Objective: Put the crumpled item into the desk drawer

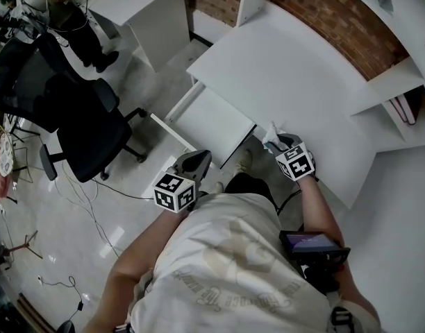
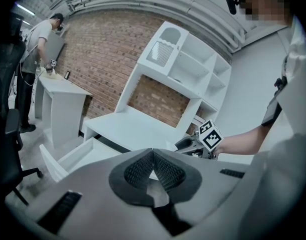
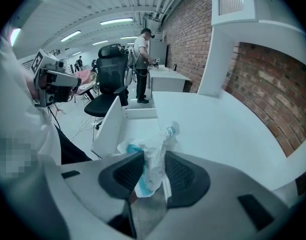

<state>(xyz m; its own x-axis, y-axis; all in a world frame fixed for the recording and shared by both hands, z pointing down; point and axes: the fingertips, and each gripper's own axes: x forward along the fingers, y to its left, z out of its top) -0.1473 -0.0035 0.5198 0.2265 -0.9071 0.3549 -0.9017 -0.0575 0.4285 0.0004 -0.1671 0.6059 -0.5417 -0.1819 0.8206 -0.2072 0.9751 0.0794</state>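
Note:
A crumpled white wrapper with a blue patch (image 3: 152, 156) is pinched between the pads of my right gripper (image 3: 152, 170), which is shut on it. In the head view that gripper (image 1: 285, 144) hovers over the white desk's (image 1: 303, 75) near edge, with the wrapper (image 1: 271, 134) poking out ahead of it. The desk drawer (image 1: 211, 118) is pulled out to the left of it, its white tray bare inside. My left gripper (image 1: 196, 162) is held low below the drawer's front; its jaws (image 2: 153, 165) meet at the tips with nothing between them.
A black office chair (image 1: 73, 113) stands on the floor left of the drawer, with cables lying around it. White shelving (image 1: 400, 96) rises at the desk's right over a brick wall. Another person (image 1: 67, 19) stands at a far white desk.

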